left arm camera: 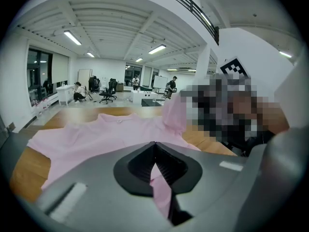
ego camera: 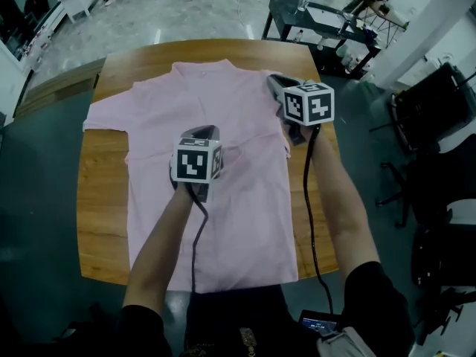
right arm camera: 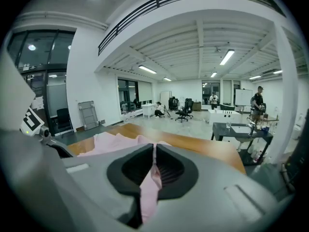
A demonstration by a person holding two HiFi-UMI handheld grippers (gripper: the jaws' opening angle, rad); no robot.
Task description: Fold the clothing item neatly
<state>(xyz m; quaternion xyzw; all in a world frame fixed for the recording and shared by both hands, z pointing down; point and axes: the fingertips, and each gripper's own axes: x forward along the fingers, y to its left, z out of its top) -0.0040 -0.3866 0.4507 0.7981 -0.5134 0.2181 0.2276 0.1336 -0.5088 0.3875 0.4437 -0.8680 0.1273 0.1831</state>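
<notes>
A pink short-sleeved shirt (ego camera: pixel 216 207) lies front up on the round-cornered wooden table (ego camera: pixel 100 199), collar at the far side. My left gripper (ego camera: pixel 199 131) is over the shirt's middle, shut on a pinch of pink cloth (left arm camera: pixel 161 192) that runs out between its jaws. My right gripper (ego camera: pixel 274 82) is near the right shoulder, shut on another strip of the shirt (right arm camera: pixel 149 187). The right sleeve area (left arm camera: pixel 175 115) hangs lifted off the table. The left sleeve (ego camera: pixel 104 114) lies flat and spread.
A dark desk (ego camera: pixel 312 17) with small items stands beyond the table's far right corner. Black office chairs (ego camera: pixel 439 103) are on the right. Bare wood shows along the table's left and right edges. Cables run from both grippers toward me.
</notes>
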